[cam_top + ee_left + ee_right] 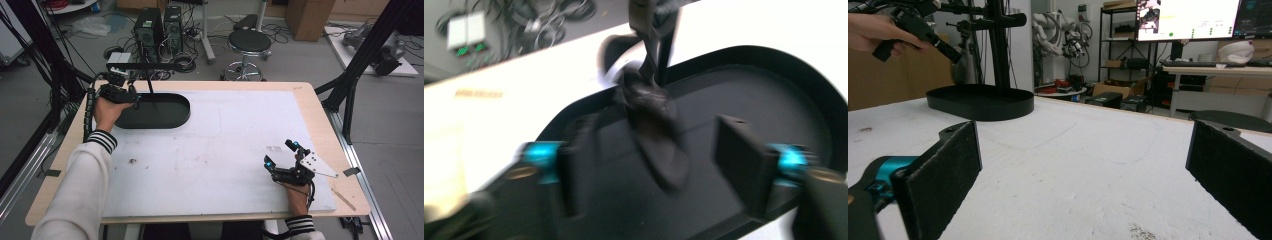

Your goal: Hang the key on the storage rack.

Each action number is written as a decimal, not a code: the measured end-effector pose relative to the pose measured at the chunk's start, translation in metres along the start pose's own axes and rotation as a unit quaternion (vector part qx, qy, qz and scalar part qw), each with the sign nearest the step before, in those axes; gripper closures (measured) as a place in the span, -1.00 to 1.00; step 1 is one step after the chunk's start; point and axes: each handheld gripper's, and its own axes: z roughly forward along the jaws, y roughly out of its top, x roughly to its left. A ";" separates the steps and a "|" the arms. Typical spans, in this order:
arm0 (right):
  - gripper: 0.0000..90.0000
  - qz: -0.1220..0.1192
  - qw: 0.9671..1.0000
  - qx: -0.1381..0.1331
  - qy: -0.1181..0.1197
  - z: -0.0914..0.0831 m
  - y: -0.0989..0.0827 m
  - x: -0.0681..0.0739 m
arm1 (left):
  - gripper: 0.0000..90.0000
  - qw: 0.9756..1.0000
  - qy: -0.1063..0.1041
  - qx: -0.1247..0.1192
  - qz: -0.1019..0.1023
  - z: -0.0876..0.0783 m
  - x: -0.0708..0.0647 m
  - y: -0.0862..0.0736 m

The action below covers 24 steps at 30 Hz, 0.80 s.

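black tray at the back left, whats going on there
A person holds a tool in each hand. The left tool is over the black tray, which has an upright post with a crossbar. Its jaws stand apart around a dark crumpled item hanging by the post, not pressing on it. The right tool rests open on the white mat.

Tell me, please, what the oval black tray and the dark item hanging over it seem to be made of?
The oval black tray looks like moulded plastic or coated metal with a matte finish: smooth, even walls and only faint sheen. The dark item hanging from the black stand looks like soft cloth, since it drapes in crumpled folds, though the left gripper view is blurred.
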 end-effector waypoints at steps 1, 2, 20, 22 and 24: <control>-0.99 -0.001 1.000 0.000 0.002 0.000 0.000 0.000 | -0.57 1.000 -0.004 -0.008 0.005 -0.002 -0.001 -0.001; -0.99 -0.004 1.000 -0.001 0.001 0.000 0.000 0.000 | -0.67 1.000 -0.014 -0.022 0.009 -0.005 -0.001 -0.004; -0.99 -0.003 1.000 -0.003 0.004 0.000 -0.001 0.000 | -0.96 0.956 -0.127 -0.258 0.066 -0.077 -0.043 -0.095; -0.99 -0.002 1.000 -0.004 0.004 0.000 0.000 0.000 | -0.96 0.952 -0.131 -0.270 0.064 -0.081 -0.046 -0.107; -0.99 -0.002 1.000 -0.003 0.004 0.000 -0.001 0.000 | -0.96 0.949 -0.136 -0.280 0.059 -0.085 -0.049 -0.118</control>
